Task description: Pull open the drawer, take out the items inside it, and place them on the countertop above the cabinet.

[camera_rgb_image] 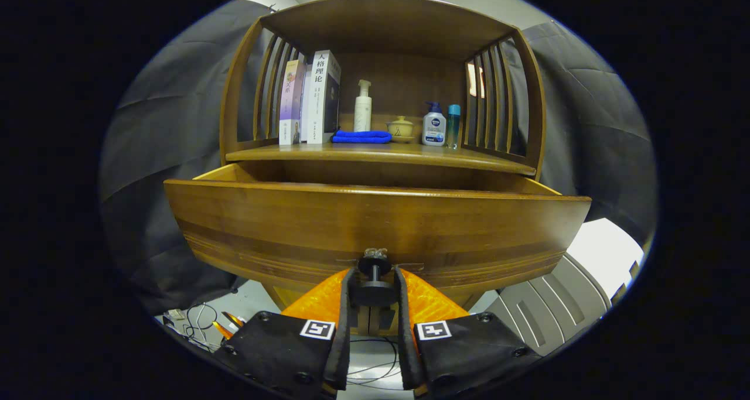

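The wooden cabinet's drawer (375,224) stands pulled out toward me, its front panel just ahead of the fingers. My gripper (374,280) is shut on the drawer's dark knob (374,265), one finger on each side of its stem. The drawer's inside is hidden behind its tall front panel. Above it runs the countertop (381,153), which carries books (310,98), a folded blue cloth (361,136), a white pump bottle (362,106), a small lidded pot (401,127), a lotion bottle (434,126) and a slim teal bottle (453,125).
Slatted wooden sides and a roof enclose the countertop shelf. Black cloth walls hang on both sides of the cabinet. Cables (199,321) lie on the floor below to the left, and a grey ribbed unit (551,306) stands low on the right.
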`<action>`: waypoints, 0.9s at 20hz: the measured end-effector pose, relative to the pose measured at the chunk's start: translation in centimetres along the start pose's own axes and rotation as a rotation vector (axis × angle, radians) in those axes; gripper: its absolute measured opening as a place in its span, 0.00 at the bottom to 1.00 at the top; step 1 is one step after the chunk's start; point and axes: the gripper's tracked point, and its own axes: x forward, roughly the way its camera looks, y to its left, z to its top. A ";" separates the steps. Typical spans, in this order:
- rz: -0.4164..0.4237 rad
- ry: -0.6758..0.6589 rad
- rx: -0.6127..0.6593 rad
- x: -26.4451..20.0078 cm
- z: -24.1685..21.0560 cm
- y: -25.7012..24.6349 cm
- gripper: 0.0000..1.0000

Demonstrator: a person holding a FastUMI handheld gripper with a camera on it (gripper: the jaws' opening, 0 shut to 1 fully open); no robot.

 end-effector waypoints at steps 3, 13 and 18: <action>0.008 -0.005 0.012 -1.4 -0.6 0.4 0.37; 0.023 0.026 0.040 -4.2 -1.8 0.8 0.37; 0.022 0.020 0.054 -4.6 -1.8 0.9 0.37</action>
